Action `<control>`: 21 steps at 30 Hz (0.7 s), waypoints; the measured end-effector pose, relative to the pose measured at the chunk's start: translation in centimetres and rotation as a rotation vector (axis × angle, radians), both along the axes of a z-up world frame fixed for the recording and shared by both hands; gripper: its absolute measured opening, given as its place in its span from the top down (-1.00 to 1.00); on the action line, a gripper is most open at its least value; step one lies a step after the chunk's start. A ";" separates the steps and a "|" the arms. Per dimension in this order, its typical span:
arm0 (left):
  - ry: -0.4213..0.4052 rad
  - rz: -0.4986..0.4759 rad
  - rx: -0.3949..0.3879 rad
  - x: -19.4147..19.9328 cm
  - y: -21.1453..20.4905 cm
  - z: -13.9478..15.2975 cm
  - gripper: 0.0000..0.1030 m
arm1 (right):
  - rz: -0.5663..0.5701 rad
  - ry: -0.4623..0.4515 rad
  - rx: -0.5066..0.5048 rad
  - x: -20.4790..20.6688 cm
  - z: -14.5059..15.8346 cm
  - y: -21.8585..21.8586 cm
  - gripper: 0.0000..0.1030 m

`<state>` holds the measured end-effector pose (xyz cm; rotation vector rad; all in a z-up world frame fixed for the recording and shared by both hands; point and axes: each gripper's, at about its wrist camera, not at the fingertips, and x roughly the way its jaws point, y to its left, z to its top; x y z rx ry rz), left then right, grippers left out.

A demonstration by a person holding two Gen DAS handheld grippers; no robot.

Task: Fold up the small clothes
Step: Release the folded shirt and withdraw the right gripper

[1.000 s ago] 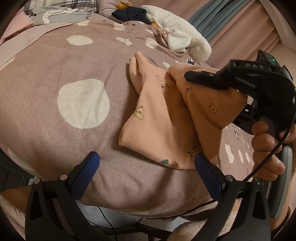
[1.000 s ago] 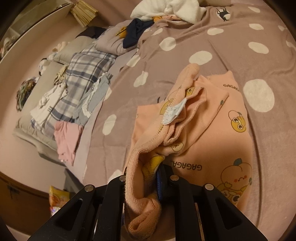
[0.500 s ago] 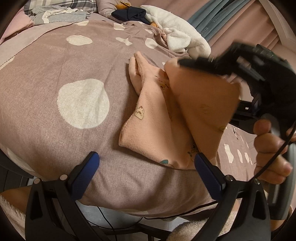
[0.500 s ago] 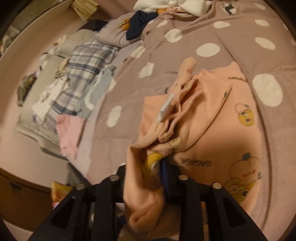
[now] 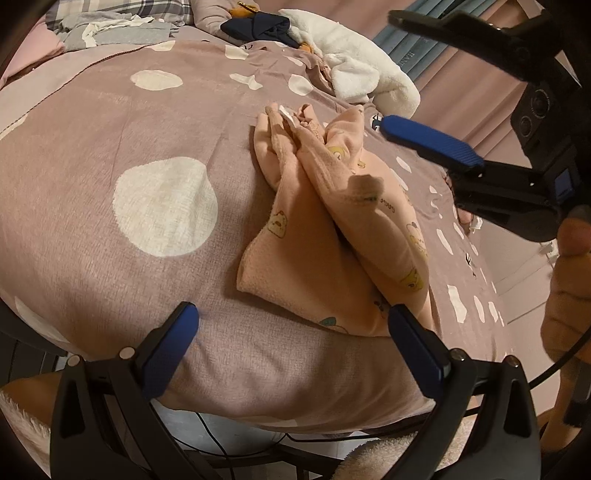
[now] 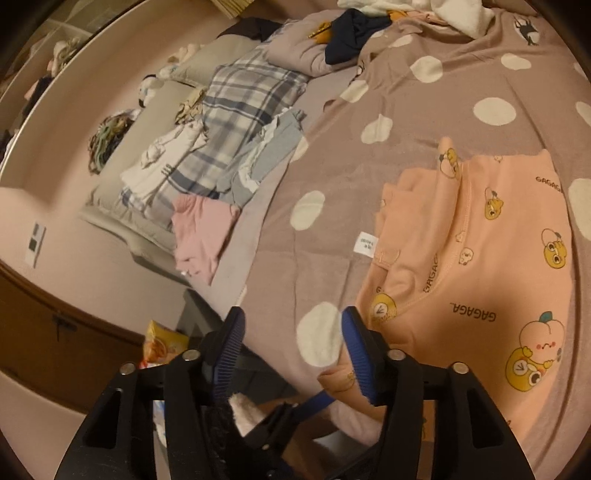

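A small peach garment (image 5: 332,229) with cartoon prints lies folded over on the mauve polka-dot bedspread (image 5: 147,147). It also shows in the right wrist view (image 6: 480,258), flat, with a white label at its left edge. My left gripper (image 5: 291,325) is open and empty, just short of the garment's near edge. My right gripper (image 6: 291,332) is open and empty, above the garment's left side. It also shows in the left wrist view (image 5: 406,70), raised at the upper right.
A white fleece (image 5: 362,74) and a dark garment (image 5: 258,26) lie at the bed's far end. Plaid, grey and pink clothes (image 6: 229,129) are stacked on a bench by the wall. The bed's near edge (image 5: 258,398) drops off below my left gripper.
My right gripper opened and let go of the peach garment, which dropped onto the bed folded over. The right gripper then rose and moved away. My left gripper stayed put.
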<state>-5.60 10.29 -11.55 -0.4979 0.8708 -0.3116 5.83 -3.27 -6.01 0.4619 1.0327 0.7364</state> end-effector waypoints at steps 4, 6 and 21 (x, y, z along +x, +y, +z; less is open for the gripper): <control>-0.006 -0.013 0.009 -0.1 -0.1 0.0 -0.99 | -0.002 -0.011 -0.006 -0.1 0.5 -0.6 -0.09; -0.004 -0.010 -0.006 0.0 0.1 0.0 -0.99 | -0.015 -0.007 -0.007 -0.2 0.4 -1.2 -0.10; 0.059 0.107 -0.067 -2.4 4.7 2.3 -0.99 | 0.053 -0.035 -0.306 -2.0 -2.7 0.2 -0.21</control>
